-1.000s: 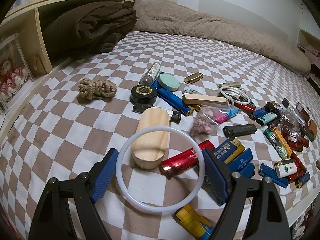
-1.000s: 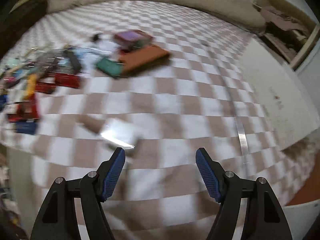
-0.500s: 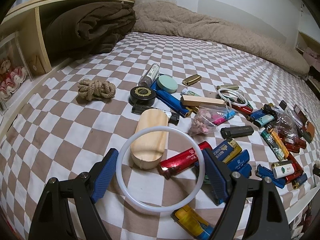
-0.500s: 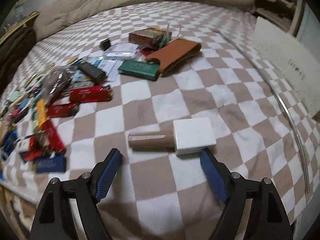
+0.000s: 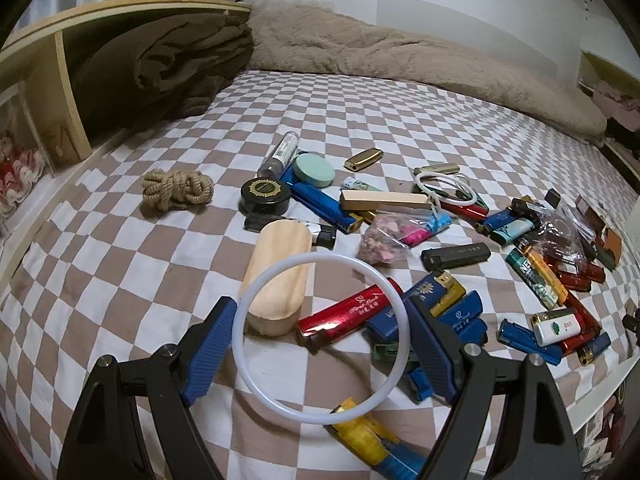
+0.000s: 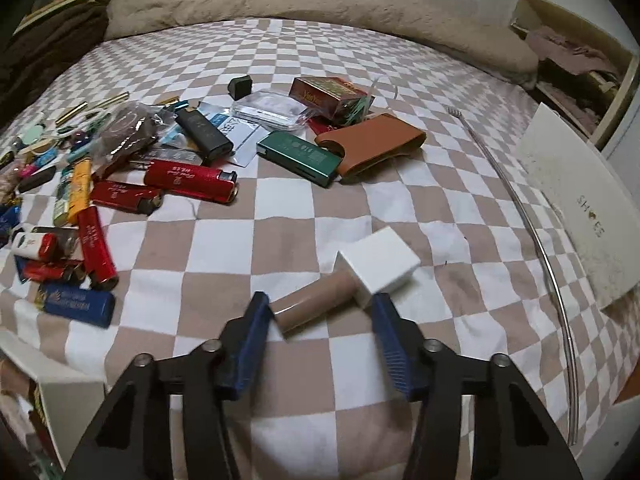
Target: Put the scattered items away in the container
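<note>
The right gripper point(image 6: 320, 320) has just been closing its jaws around the brown-and-white object point(image 6: 348, 280), which lies on the checked bedspread point(image 6: 360, 208) nearer the camera than the brown leather case point(image 6: 372, 144). The left pad touches the end of the brown cylinder; the right pad sits against the near corner of the white block, so the object appears clamped lengthwise and tilted. It looks rigid, small and light, with smooth faces that may slip. A hold across the middle, where cylinder meets block, would likely be more secure than an end-to-end hold, which can pivot. The left gripper point(image 5: 320, 344) is clamped on a thin white ring point(image 5: 322, 334), spanning its full width above the bedspread; the ring looks light and somewhat flexible, so excess pressure may bow it. Lighters point(image 6: 188, 180) lie scattered to the left of the leather case. No container can be identified with certainty.
</note>
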`<state>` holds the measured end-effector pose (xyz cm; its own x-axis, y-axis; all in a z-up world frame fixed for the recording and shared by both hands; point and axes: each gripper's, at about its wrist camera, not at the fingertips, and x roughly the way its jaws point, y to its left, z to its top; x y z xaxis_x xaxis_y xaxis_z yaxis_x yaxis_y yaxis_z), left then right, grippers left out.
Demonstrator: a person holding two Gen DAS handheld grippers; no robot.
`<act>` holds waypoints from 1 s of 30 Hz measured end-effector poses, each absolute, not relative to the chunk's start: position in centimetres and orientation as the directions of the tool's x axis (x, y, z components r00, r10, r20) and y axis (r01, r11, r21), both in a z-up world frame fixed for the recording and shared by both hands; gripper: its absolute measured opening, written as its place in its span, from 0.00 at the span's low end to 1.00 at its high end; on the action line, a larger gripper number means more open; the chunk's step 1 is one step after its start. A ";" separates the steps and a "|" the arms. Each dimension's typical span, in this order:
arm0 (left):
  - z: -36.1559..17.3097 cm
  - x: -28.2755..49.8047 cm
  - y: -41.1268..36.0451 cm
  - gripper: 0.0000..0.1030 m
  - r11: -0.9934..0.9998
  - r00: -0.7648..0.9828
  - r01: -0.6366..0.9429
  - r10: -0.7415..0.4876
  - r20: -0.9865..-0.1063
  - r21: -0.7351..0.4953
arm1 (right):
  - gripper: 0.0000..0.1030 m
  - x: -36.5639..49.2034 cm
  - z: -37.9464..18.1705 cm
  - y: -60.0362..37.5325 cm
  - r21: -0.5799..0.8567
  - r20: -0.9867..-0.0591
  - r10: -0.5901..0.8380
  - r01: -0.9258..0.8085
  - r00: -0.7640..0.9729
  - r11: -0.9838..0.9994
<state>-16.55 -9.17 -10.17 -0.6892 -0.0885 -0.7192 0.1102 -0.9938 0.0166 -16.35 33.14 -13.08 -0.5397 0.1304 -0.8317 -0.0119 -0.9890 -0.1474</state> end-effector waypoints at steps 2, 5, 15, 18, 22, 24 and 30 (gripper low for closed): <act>-10.2 -16.5 -8.9 0.82 -0.994 -0.690 0.104 -0.088 -0.718 0.021 | 0.46 -16.0 -13.1 33.2 -0.134 -0.833 0.113 -0.001 -0.542 -0.991; -10.2 -16.5 -8.9 0.82 -0.995 -0.689 0.099 -0.080 -0.721 0.016 | 0.46 -15.6 -13.1 33.4 -0.086 -0.839 0.058 0.027 -0.541 -0.996; -10.3 -16.4 -9.1 0.82 -0.995 -0.687 0.102 -0.079 -0.722 0.012 | 0.88 -15.0 -10.6 34.5 -0.159 -0.784 -0.009 0.214 -0.621 -0.964; -10.3 -16.3 -9.0 0.82 -0.995 -0.691 0.096 -0.077 -0.719 0.014 | 0.88 -15.5 -11.2 34.8 -0.140 -0.809 -0.054 0.281 -0.586 -0.949; -10.1 -16.1 -8.6 0.82 -0.997 -0.702 0.075 -0.064 -0.709 0.015 | 0.88 -16.2 -12.6 34.3 -0.155 -0.835 -0.072 0.359 -0.546 -0.921; -9.7 -15.9 -8.2 0.82 -0.999 -0.710 0.041 -0.029 -0.704 0.000 | 0.88 -16.2 -13.1 34.0 -0.158 -0.842 -0.081 0.387 -0.533 -0.909; -8.4 -14.8 -5.6 0.82 -0.998 -0.755 -0.052 0.015 -0.655 0.036 | 0.88 -17.0 -13.3 33.9 -0.169 -0.855 -0.075 0.411 -0.514 -0.896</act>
<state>-14.79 -5.59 -8.38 -0.7552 0.0153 -0.6554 -0.0517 -0.9980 0.0363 -16.98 33.89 -13.28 -0.5138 -0.0748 -0.8547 0.4115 -0.8956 -0.1690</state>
